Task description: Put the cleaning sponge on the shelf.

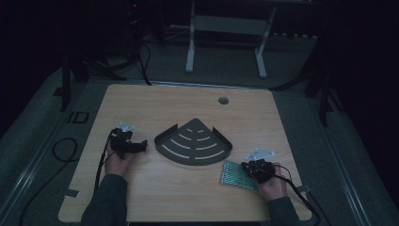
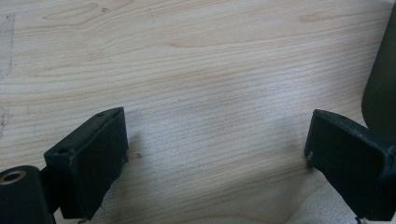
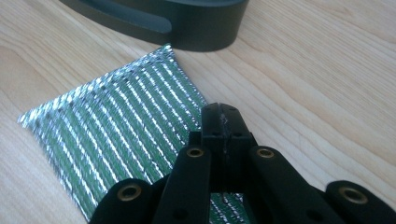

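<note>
A dark quarter-round shelf tray [image 1: 164, 140] with curved slots lies in the middle of the wooden table. Just left of it my left gripper [image 1: 141, 147] rests low with its jaws pointing toward the tray. In the left gripper view it [image 2: 217, 149] stands open over bare wood, the tray's rim [image 2: 380, 88] at the right edge. A green and silver ribbed scouring pad [image 1: 235, 175] lies flat in front of the tray's right corner. My right gripper [image 1: 256, 170] sits at the pad's right side. Its jaws [image 3: 220, 114] are shut together over the pad [image 3: 116, 121], short of the tray wall [image 3: 187, 23].
The table has a round cable hole [image 1: 223, 100] near its far edge. Cables [image 1: 63, 150] loop on the floor to the left, and another desk's white legs [image 1: 190, 47] stand behind. Light wood runs along the table's near edge between the person's forearms.
</note>
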A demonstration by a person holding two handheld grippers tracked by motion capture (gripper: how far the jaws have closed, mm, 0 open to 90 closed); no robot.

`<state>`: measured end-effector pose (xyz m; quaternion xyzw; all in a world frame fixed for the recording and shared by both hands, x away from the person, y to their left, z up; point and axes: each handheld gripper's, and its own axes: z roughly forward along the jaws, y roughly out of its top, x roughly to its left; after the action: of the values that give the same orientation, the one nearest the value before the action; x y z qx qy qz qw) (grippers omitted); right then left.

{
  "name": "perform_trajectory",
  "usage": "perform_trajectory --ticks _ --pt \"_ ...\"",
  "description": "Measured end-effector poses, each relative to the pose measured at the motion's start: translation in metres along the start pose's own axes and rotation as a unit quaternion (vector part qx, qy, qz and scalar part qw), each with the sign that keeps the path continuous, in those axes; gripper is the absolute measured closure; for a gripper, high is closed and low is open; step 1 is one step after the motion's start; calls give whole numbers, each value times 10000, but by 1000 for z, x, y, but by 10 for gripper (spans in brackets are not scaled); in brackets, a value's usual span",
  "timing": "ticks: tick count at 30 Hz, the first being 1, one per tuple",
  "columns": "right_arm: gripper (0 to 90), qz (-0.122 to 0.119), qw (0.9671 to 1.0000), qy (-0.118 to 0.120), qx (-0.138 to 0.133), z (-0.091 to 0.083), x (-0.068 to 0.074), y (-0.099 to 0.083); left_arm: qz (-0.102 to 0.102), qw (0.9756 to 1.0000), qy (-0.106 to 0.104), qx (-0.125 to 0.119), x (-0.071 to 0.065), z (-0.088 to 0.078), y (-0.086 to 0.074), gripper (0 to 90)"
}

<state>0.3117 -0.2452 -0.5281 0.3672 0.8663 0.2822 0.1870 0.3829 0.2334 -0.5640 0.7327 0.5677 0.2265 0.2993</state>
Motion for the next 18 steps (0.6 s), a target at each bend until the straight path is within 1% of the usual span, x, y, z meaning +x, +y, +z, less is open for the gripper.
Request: perform_trajectory --ticks 4,11,15,18 --pt "899 22 10000 -26 50 -4 1 -3 0 10000 0 0 0 0 0 66" --pt "898 37 10000 -5 67 -9 3 -8 1 10000 1 0 0 0 0 66" --pt "896 34 9999 9 107 -10 3 -7 1 10000 1 0 0 0 0 66" --pt "860 45 10000 23 86 -13 2 -4 0 10000 1 0 0 0 0 66"
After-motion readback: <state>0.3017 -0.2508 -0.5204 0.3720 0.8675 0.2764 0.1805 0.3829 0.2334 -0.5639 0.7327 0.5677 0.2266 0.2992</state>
